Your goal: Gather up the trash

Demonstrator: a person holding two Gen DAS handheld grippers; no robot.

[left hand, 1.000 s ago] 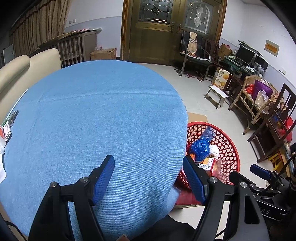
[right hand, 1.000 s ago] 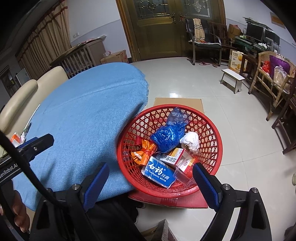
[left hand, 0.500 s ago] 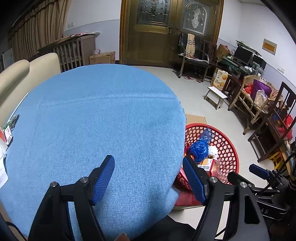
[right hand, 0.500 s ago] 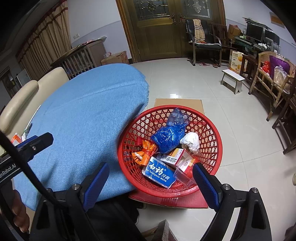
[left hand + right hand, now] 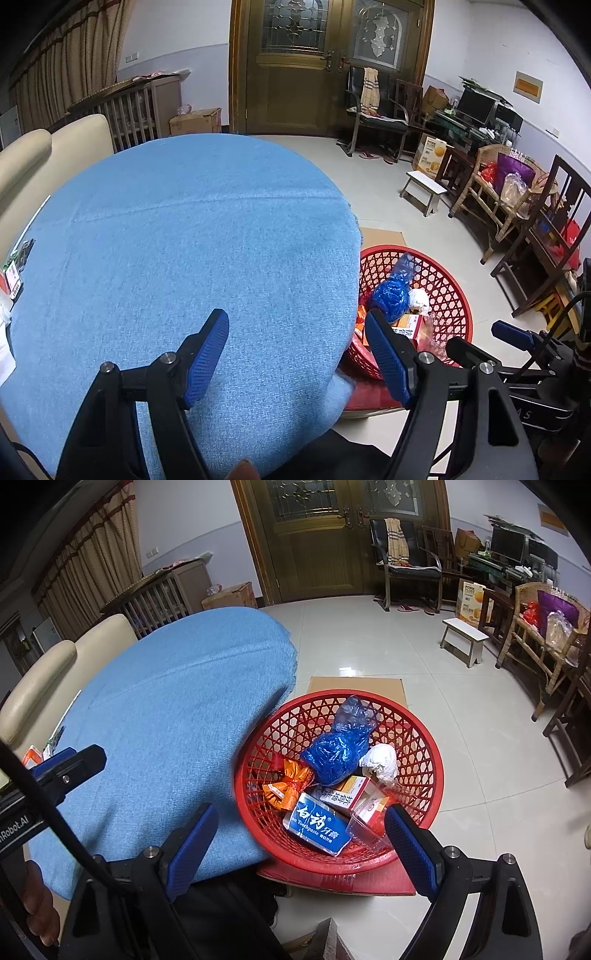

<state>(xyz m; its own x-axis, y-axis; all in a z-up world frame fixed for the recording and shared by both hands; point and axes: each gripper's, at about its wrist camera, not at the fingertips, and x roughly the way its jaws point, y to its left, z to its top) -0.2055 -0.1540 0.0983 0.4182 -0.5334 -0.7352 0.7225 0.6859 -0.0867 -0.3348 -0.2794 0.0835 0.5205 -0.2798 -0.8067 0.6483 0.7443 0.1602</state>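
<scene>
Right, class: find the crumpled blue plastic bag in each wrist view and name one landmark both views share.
Left wrist: the blue plastic bag lies right of centre, in the red basket past the table's edge.
Right wrist: the bag lies just right of centre, mid-basket.
Shared landmark: the blue tablecloth.

Left-wrist view: table edge hides the near side of the red basket (image 5: 448,280) just right of the right finger — only its far half shows. Orange wrapper (image 5: 360,319) is a sliver beside that finger. Items (image 5: 13,275) far left of the tongs are cut off by the frame edge, labels too small to read. Right-wrist view: clear plastic cup (image 5: 364,821) partly behind the right finger; red box (image 5: 334,880) under the basket mostly covered. A hand (image 5: 35,901) at the lower left is cropped — grip unclear. Box corner (image 5: 325,941) at the bottom edge, unidentifiable.
</scene>
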